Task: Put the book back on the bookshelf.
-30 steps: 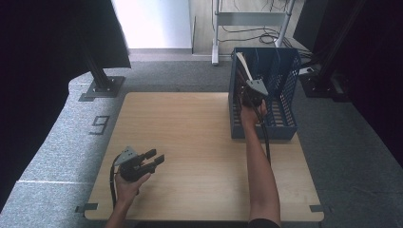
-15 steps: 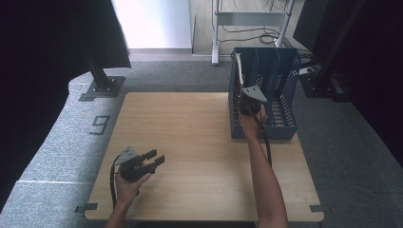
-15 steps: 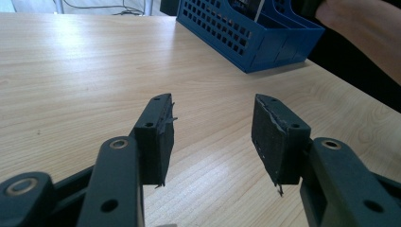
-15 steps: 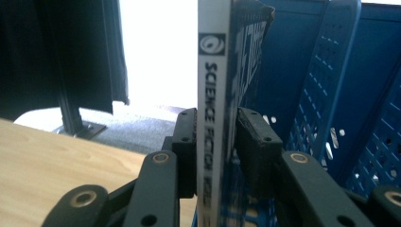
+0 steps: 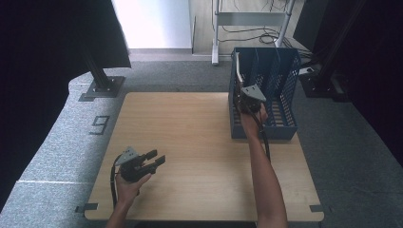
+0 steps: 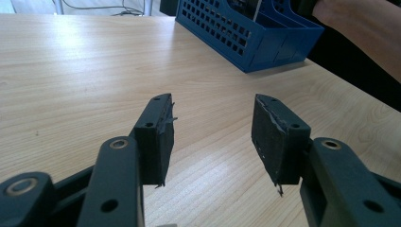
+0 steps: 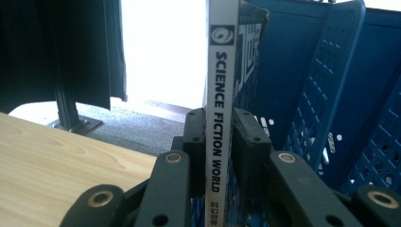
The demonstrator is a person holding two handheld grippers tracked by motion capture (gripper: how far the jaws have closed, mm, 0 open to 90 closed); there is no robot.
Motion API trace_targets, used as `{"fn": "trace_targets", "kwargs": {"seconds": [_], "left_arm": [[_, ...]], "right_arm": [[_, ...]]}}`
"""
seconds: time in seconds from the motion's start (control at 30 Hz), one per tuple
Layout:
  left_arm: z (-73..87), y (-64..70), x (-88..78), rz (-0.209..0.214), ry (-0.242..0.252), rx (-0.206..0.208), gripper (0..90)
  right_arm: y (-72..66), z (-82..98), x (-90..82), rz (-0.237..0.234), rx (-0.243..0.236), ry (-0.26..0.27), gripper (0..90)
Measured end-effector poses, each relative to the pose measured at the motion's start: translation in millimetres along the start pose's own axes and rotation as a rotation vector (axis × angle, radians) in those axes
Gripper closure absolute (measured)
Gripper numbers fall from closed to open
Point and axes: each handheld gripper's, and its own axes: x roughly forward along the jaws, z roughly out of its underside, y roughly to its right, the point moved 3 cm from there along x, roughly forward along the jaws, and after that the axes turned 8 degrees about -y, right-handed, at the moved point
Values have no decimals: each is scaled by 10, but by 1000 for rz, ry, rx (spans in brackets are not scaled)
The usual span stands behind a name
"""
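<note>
A thin magazine (image 7: 220, 94) with a white spine reading "SCIENCE FICTION WORLD" stands upright between the jaws of my right gripper (image 7: 220, 142), which is shut on it. From above, the magazine (image 5: 238, 66) rises at the left compartment of the blue file rack (image 5: 280, 71), with my right gripper (image 5: 246, 97) at the rack's near left side. My left gripper (image 5: 153, 159) rests low over the near left of the wooden table (image 5: 190, 137), jaws open and empty. In its own view the left gripper (image 6: 213, 130) faces the blue rack (image 6: 246, 33) across bare wood.
The rack stands at the table's far right corner and has several perforated dividers (image 7: 331, 90). A black stand foot (image 5: 102, 85) sits on the grey floor off the far left. A metal frame with cables (image 5: 252, 19) stands behind the table.
My right gripper has moved forward and slightly up with the magazine, bringing it further into the rack's left side. The left gripper has stayed where it was.
</note>
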Motion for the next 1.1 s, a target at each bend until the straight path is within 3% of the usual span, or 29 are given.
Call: {"fn": "trace_targets", "kwargs": {"seconds": [0.33,0.77,1.1], "left_arm": [[6,-26,-5,-6,0,-6,492],[6,-1,7,-3,-3,3,492],[9,17,27,-1,-10,8,492]], "right_arm": [[37,-55,92,-20,-3,0,749],[-23,9,57,-68,-24,-8,618],[2,62,4,-65,-17,-25,535]]}}
